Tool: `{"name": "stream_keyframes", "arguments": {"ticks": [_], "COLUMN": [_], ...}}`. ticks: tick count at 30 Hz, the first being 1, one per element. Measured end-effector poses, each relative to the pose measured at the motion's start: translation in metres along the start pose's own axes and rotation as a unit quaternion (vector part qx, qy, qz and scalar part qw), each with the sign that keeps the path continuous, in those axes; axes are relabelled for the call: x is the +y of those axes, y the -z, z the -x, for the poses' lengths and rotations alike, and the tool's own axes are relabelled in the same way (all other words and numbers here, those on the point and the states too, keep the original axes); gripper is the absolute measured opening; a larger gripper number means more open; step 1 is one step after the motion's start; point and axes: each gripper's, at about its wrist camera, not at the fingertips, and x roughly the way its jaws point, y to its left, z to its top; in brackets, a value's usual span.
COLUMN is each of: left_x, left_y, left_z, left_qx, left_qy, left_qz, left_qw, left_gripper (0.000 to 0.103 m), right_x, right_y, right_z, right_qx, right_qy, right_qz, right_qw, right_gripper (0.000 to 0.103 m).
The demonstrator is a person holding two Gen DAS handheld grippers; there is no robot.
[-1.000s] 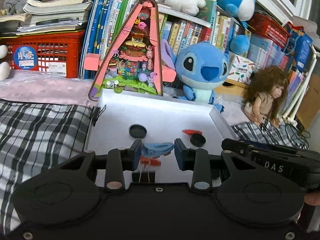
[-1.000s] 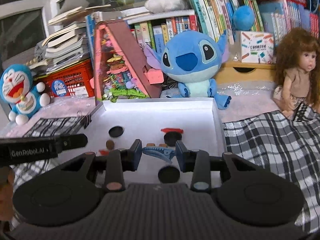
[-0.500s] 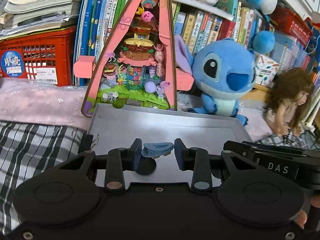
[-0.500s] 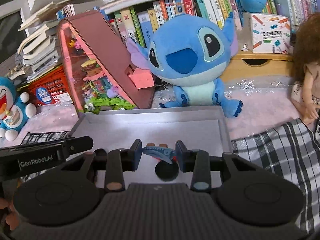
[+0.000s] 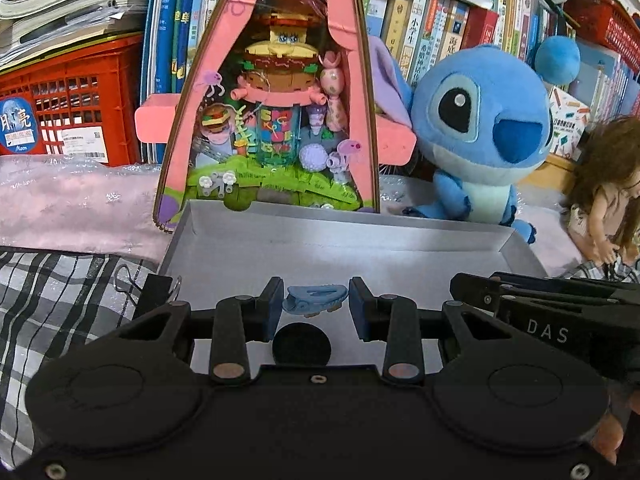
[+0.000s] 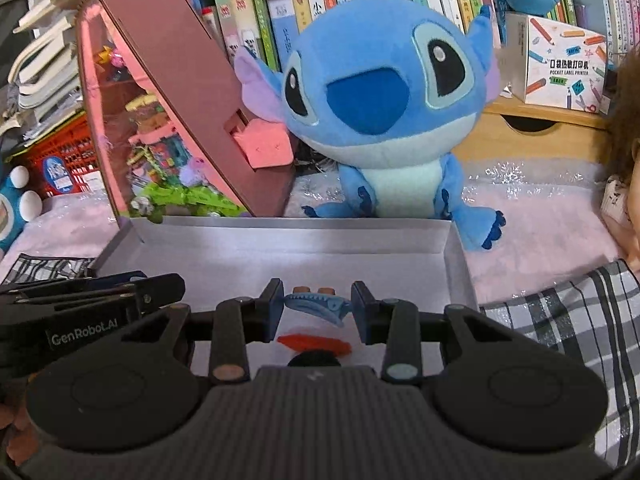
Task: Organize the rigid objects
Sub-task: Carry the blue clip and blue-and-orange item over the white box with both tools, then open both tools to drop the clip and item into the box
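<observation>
spanning the gap of the left gripper, a blue clip lies crosswise, fingers pinching its ends; right gripper pinches a second blue clip likewise. both sit over the grey tray, floor ahead and below.

Even, fairly bright indoor light fills both views, the white tray greyed in soft shade, glints sparkling on the plastic wrap, fisheye bending the bookshelf at the edges, everything reasonably sharp, without motion blur.
</observation>
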Motion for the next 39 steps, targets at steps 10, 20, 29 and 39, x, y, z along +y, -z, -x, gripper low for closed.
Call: {"name": "stream_keyframes", "arguments": {"ticks": [10, 20, 29, 39], "left_x": [-0.001, -0.002, -0.006, -0.009], "left_y": [0.002, 0.002, 0.002, 0.020], "left_z": [-0.014, -0.015, 0.006, 0.064], "left_qx": [0.019, 0.019, -0.001, -0.041], "left_qy": [-0.008, -0.011, -0.008, -0.018], "left_qz": [0.004, -0.002, -0.011, -0.040], "left_qw": [0.9998, 0.9998, 0.9999, 0.9982], "left_gripper": [0.033, 0.034, 0.053, 0.073], "right_x": [0.000, 0.002, 0.000, 0.000], "right_y": [0.003, 0.003, 0.001, 0.013], "right_z": [-0.012, -0.020, -0.005, 0.043], "right_qx": [0.015, 0.026, 0.002, -0.036], "right_qy": [0.013, 0.021, 0.010, 0.006], "right_qz": [0.002, 0.007, -0.007, 0.022], "right_qw": [1.000, 0.999, 1.000, 0.999], "right_gripper": [0.043, 0.046, 0.067, 0.079]}}
